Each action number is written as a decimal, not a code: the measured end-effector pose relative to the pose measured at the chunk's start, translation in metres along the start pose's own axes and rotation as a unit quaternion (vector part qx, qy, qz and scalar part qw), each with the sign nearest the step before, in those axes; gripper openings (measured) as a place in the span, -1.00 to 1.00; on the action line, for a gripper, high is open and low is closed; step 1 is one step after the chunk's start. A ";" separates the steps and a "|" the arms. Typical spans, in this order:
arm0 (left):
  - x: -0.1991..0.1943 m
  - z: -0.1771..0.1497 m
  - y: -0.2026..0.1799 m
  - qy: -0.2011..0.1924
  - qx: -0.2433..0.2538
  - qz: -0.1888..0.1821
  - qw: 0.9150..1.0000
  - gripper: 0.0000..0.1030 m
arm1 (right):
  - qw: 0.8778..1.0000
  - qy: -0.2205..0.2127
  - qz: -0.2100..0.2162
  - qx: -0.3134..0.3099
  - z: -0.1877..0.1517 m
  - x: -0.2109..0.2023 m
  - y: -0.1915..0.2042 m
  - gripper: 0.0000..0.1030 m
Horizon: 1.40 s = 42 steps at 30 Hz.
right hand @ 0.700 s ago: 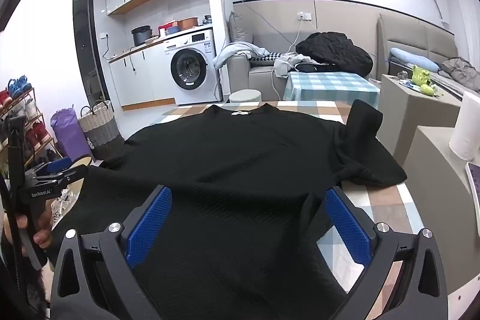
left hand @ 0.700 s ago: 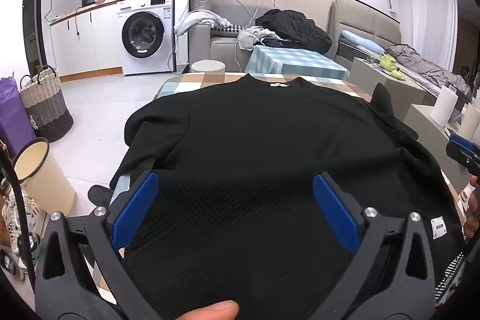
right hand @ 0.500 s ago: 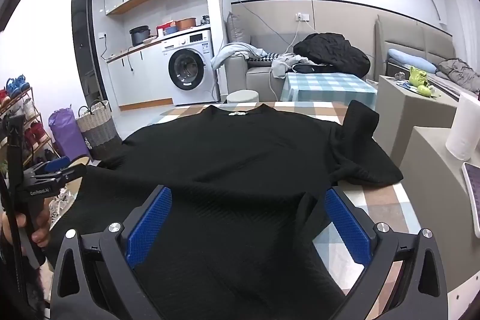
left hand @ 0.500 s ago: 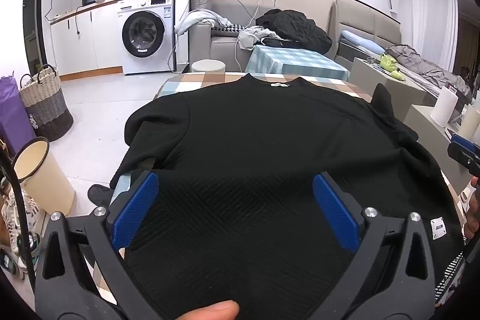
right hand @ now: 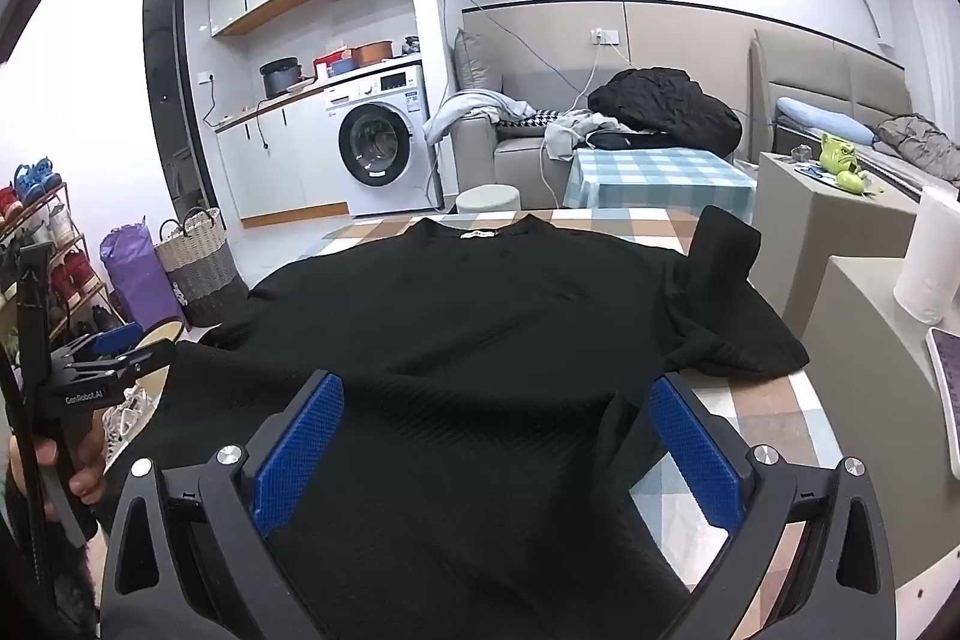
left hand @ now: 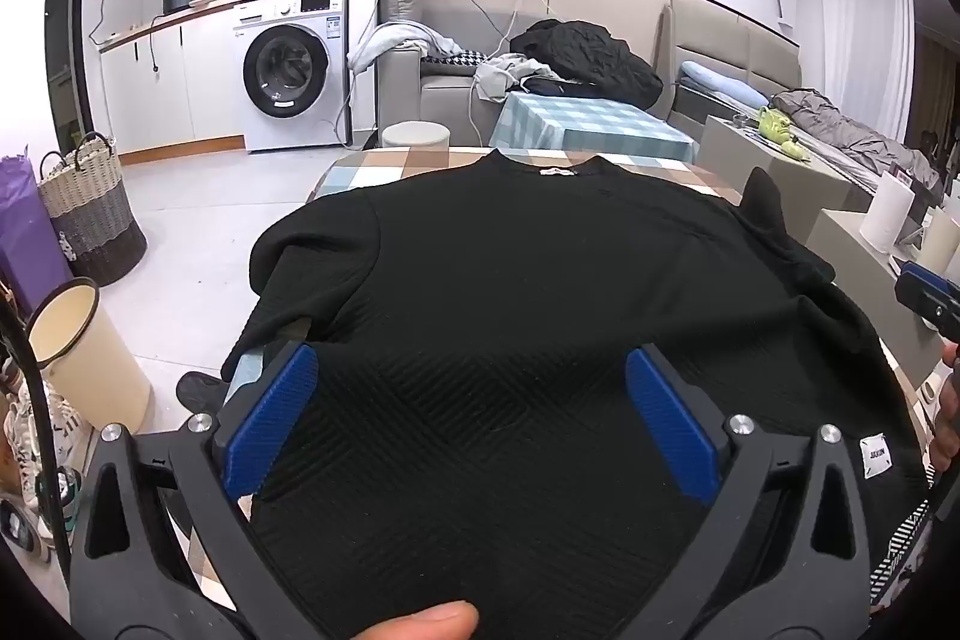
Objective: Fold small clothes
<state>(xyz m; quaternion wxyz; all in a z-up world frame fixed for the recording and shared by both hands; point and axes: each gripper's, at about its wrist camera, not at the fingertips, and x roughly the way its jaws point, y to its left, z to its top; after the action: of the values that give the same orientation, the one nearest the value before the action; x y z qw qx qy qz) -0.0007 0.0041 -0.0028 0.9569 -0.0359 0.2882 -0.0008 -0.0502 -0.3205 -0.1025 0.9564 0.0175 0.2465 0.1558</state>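
Note:
A black textured sweater (left hand: 510, 292) (right hand: 480, 328) lies spread flat on a checked table (left hand: 372, 166) (right hand: 774, 424), collar at the far end with a small white label. Its left sleeve hangs over the table's left edge; the right sleeve (right hand: 726, 244) is bunched at the far right. My left gripper (left hand: 471, 388) hovers wide open over the hem area, blue pads well apart with only cloth beneath. My right gripper (right hand: 495, 412) is open too, above the sweater's lower right part. Each gripper shows at the edge of the other's view.
A cream bin (left hand: 84, 352), woven basket (left hand: 90, 208) and purple bag (right hand: 135, 274) stand on the floor to the left. Grey blocks with a paper roll (right hand: 927, 256) flank the right. A washing machine (left hand: 288, 70), sofa and a small checked table (right hand: 654, 175) lie beyond.
The right wrist view has drifted slightly, the sweater sitting a little lower and closer. The left gripper has barely moved. Both stay open.

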 end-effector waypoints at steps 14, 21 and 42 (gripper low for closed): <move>-0.005 0.000 -0.004 -0.001 0.000 0.003 1.000 0.99 | 1.000 -0.004 -0.006 0.010 -0.002 -0.002 -0.001 1.00; -0.006 0.000 -0.006 0.001 0.001 0.002 1.000 0.99 | 1.000 -0.001 -0.003 0.015 -0.004 -0.002 -0.002 1.00; 0.008 -0.001 -0.001 0.010 -0.003 0.000 1.000 0.99 | 1.000 0.000 0.001 0.019 0.001 0.000 -0.002 1.00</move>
<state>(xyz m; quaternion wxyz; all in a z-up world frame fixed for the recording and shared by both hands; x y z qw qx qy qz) 0.0055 0.0028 -0.0077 0.9539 -0.0392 0.2974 -0.0001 -0.0497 -0.3220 -0.1018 0.9555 0.0364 0.2498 0.1525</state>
